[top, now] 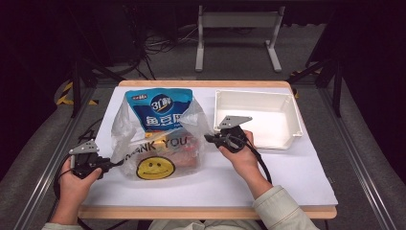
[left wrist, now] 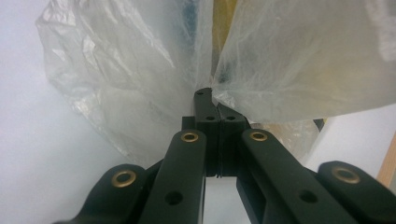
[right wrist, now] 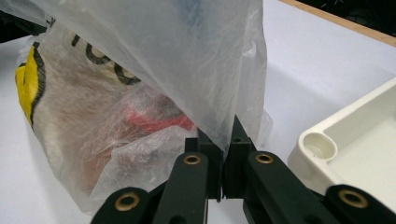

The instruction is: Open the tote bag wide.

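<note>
A clear plastic bag (top: pixel 153 143) printed with "THANK YOU" and a yellow smiley lies on the white table. A blue snack packet (top: pixel 158 108) sticks out of its far end, and something red shows through the film (right wrist: pixel 159 121). My left gripper (top: pixel 114 163) is shut on the bag's left edge; its jaws pinch the film (left wrist: pixel 211 95). My right gripper (top: pixel 208 137) is shut on the bag's right edge, the film (right wrist: pixel 224 135) caught between its jaws and pulled taut upward.
A white plastic tray (top: pixel 292 115) stands at the back right, its rounded corner (right wrist: pixel 317 144) close beside my right gripper. The table's wooden edge (top: pixel 206 211) runs along the front. A white stand (top: pixel 237 21) is on the floor beyond the table.
</note>
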